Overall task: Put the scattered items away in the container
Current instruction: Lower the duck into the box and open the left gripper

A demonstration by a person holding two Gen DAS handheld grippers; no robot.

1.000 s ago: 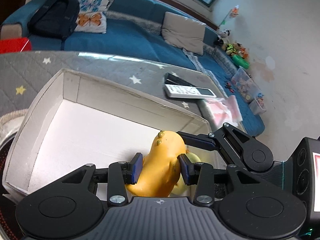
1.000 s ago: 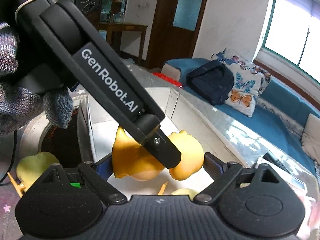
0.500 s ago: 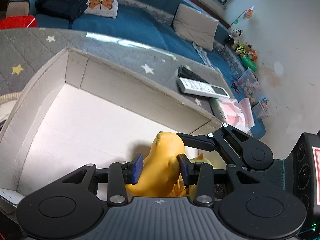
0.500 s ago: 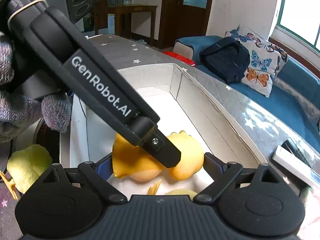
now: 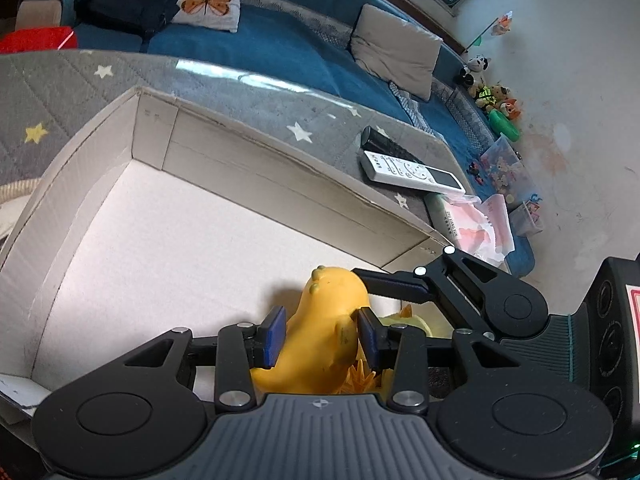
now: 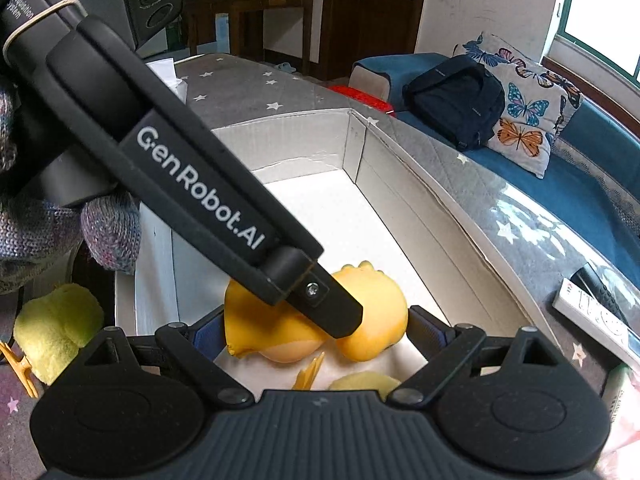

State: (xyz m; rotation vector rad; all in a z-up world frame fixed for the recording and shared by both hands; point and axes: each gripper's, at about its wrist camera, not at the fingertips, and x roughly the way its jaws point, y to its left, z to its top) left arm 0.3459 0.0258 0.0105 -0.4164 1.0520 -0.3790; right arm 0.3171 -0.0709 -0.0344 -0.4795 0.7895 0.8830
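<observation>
left wrist view: the left gripper (image 5: 322,340) sits low inside the shallow white cardboard box (image 5: 256,164). its blue-padded fingers (image 5: 274,336) are drawn in against the sides of a yellow-orange rubber duck-like toy (image 5: 324,336), one pad on each flank; whether the toy is lifted or resting on the box floor cannot be told. toy sits near the box's right end, head with small bumps pointing away from the camera. the right gripper's black linkage (image 5: 460,292) reaches in from the right, one finger tip just beside the toy's head. a pale yellow-green soft item (image 5: 412,322) shows just right of the toy, mostly hidden. beyond the far box wall, on the grey star-print table cover (image 5: 80,88), lie a white remote control (image 5: 412,170) and a black remote control (image 5: 384,144) side by side. blue sofa (image 5: 288,52) behind, with a butterfly-print cushion (image 5: 208,0).

right wrist view: the right gripper (image 6: 312,332) is spread wide, its fingers on either side of the same toy (image 6: 372,320) but apart from it, gripping nothing. the left tool's black arm marked "genrobot.ai" (image 6: 200,196) crosses diagonally in front, its tip over the toy's middle. the toy lies in the near end of the box (image 6: 404,200). a yellow-green plush toy (image 6: 56,330) lies outside the box at left, on the table.
</observation>
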